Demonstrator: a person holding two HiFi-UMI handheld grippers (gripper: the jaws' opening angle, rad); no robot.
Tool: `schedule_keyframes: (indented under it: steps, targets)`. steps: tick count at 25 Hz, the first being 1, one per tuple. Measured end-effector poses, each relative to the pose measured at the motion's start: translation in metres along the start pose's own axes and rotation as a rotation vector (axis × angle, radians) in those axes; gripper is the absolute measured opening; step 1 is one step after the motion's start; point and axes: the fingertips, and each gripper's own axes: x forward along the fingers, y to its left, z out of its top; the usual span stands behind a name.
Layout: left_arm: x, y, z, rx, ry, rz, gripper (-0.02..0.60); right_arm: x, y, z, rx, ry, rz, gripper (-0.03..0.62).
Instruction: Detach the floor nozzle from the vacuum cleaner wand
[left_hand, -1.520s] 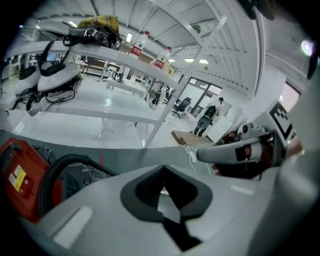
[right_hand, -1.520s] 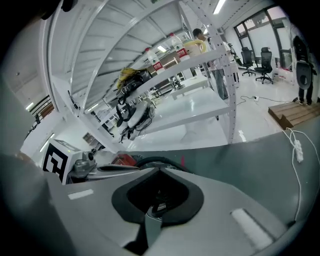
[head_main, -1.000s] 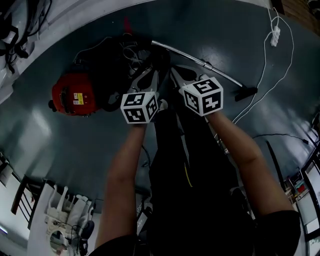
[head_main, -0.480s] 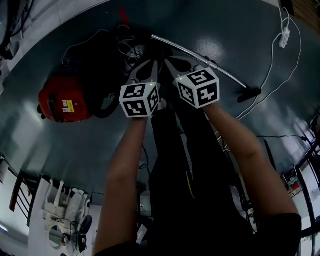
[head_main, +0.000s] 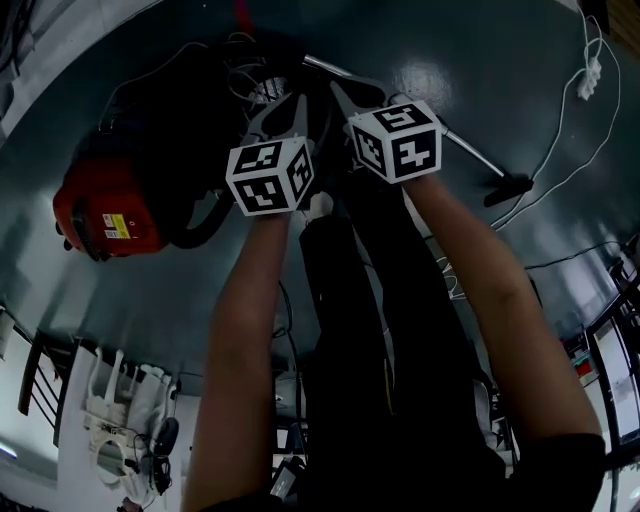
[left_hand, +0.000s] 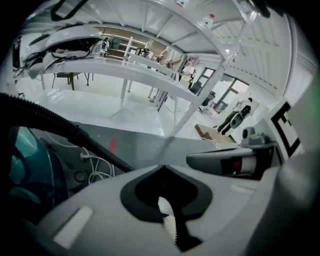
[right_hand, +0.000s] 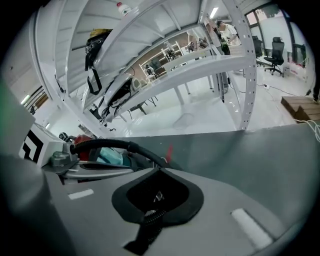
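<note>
Both arms reach forward, left tool and right tool angled down, closed, empty.

The left hand-held gripper and right hand-held gripper point downward side by side, jaws together.

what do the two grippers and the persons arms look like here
The left gripper and right gripper match: pale grey tapering jaws, each with a black leaf-shaped recess and ribbed pads. Behind each set of jaws sits a white cube printed with black square markers. The forearms are bare, and dark short sleeves show near the shoulders.
</note>
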Motion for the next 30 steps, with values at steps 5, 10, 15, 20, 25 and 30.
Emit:
schedule_keyframes:
  steps: [5, 10, 15, 20, 25, 30]
  targets:
    - [0.028, 0.016, -0.008, -0.032, -0.003, 0.023, 0.009, 0.025, -0.015, -0.005, -0.046, -0.004, 0.001, -0.003]
    - [0.052, 0.029, -0.014, -0.013, -0.008, 0.055, 0.009, 0.048, -0.033, -0.018, -0.108, 0.027, 0.013, -0.003]
    - [0.074, 0.043, -0.027, -0.003, 0.005, 0.085, 0.009, 0.072, -0.051, -0.038, -0.151, 0.059, 0.023, -0.003]
    - [0.093, 0.056, -0.036, -0.016, -0.001, 0.107, 0.009, 0.091, -0.065, -0.049, -0.16, 0.061, 0.033, -0.003]
    - [0.114, 0.071, -0.041, -0.045, -0.018, 0.131, 0.009, 0.114, -0.069, -0.06, -0.196, 0.084, 0.064, -0.003]
    - [0.123, 0.093, -0.054, -0.083, -0.017, 0.175, 0.009, 0.128, -0.077, -0.076, -0.224, 0.116, 0.063, -0.003]
